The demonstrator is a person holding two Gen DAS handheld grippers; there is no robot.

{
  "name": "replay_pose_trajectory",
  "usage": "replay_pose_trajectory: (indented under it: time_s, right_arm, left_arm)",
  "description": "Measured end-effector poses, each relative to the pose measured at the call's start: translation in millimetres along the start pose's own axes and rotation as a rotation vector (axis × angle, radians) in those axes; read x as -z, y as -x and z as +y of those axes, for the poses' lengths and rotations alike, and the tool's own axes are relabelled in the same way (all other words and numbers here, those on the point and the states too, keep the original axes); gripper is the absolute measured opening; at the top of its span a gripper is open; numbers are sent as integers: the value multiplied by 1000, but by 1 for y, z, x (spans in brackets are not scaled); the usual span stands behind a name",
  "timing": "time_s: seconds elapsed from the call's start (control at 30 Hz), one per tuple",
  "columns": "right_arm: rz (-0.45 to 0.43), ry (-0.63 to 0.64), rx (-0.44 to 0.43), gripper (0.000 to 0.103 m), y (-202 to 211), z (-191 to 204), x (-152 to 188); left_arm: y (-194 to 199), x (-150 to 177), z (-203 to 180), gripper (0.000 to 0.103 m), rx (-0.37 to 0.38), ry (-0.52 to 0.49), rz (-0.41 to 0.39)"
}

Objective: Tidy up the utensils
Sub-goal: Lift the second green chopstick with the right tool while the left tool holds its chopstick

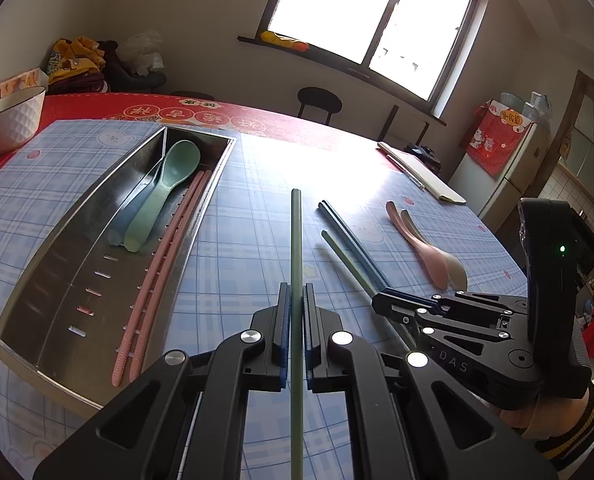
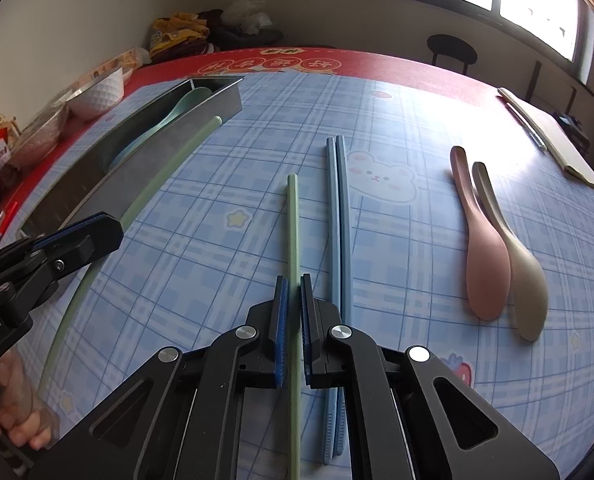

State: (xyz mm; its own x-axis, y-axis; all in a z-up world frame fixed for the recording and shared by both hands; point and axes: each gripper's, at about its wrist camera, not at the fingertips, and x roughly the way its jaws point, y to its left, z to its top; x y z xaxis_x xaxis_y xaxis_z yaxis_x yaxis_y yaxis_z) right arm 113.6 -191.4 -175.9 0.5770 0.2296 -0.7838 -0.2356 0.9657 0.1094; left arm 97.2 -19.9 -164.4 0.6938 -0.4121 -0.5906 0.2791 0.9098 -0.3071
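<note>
Both tongs pinched shut, left gripper point(image 1: 295, 304) & right gripper point(image 2: 293, 294) each on a green chopstick point(image 1: 296, 240) point(image 2: 293, 224) beside blue pair point(image 2: 339, 200); pickup step, next likely carry both into metal tray point(image 1: 49, 248) w/ pink chopsticks point(image 1: 165, 260).

both wrist views look down, close, along their fingers at one shared checked tablecloth point(image 1: 237, 200).

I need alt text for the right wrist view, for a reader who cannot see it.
The right gripper is shut on a green chopstick lying on a blue checked tablecloth. Beside it lie two blue chopsticks, then a pink spoon and a beige spoon; a metal tray stands at left.
</note>
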Motion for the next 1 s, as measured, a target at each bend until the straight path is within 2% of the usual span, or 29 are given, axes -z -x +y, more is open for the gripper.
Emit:
replay_pose_trajectory:
  time_s: [0.1, 0.3, 0.6, 0.77, 1.0]
  right_arm:
    - [-57, -64, -57, 6, 11, -10, -3]
    - [-143, -139, -83, 6, 19, -19, -12]
    - [-171, -183, -130, 6, 15, -22, -7]
    - [-188, -191, -142, 6, 16, -23, -4]
    - [-215, -216, -153, 6, 21, -27, 0]
  left_arm:
    - [0, 0, 0, 6, 2, 0, 1]
    - [-1, 0, 0, 6, -3, -2, 2]
    - [0, -1, -1, 6, 26, -5, 3]
    - [3, -2, -8, 6, 17, -26, 16]
    - [21, -12, -7, 6, 36, -17, 6]
